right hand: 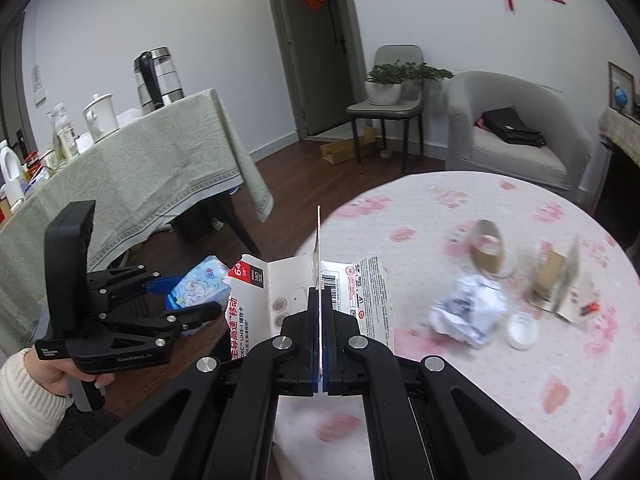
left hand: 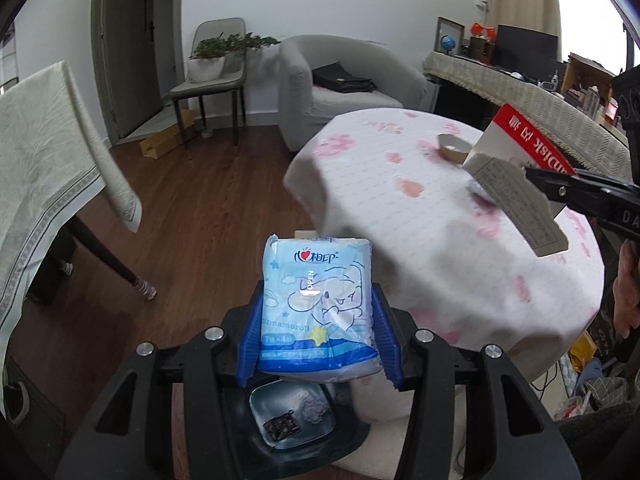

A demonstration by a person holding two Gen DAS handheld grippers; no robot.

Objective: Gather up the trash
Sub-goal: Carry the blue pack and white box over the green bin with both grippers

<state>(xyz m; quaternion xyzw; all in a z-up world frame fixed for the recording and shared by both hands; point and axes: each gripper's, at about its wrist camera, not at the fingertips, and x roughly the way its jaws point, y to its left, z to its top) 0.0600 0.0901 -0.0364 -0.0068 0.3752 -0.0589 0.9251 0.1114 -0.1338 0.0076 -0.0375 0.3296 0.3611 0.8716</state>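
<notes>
- While your left hand-held gripper (left hand: 318,322) is clamping the blue tissue pack (left hand: 318,308) between its ribbed blue pads (left hand: 252,336), the pack is standing upright over the dark trash bin (left hand: 294,420) below it, beside the edge of the round worktop (left hand: 440,280).
- You are holding a soft, glossy plastic pack, pale blue and white, printed with a cartoon figure and a red heart logo; its film is creasing and shining at the front.
- Your right hand-held gripper (right hand: 321,300) is pinching the torn card packaging (right hand: 312,292), its jaws pressed together on a thin upright flap, just over the near edge of the worktop.
- That packaging is flat, stiff card, white inside with a red and black printed face, a barcode, and ragged torn edges on both sides.
- On the pink-patterned cloth of the worktop, a crumpled paper ball (right hand: 468,312), a brown cardboard tape roll (right hand: 490,254), a small white lid (right hand: 522,330) and a torn brown box (right hand: 556,280) are lying near one another, somewhat blurred.
- Inside the bin, a clear liner is showing a dark scrap and a crumpled grey piece.
- Your left hand (right hand: 60,376), in a cream knitted sleeve (right hand: 24,396), is gripping the black handle.
</notes>
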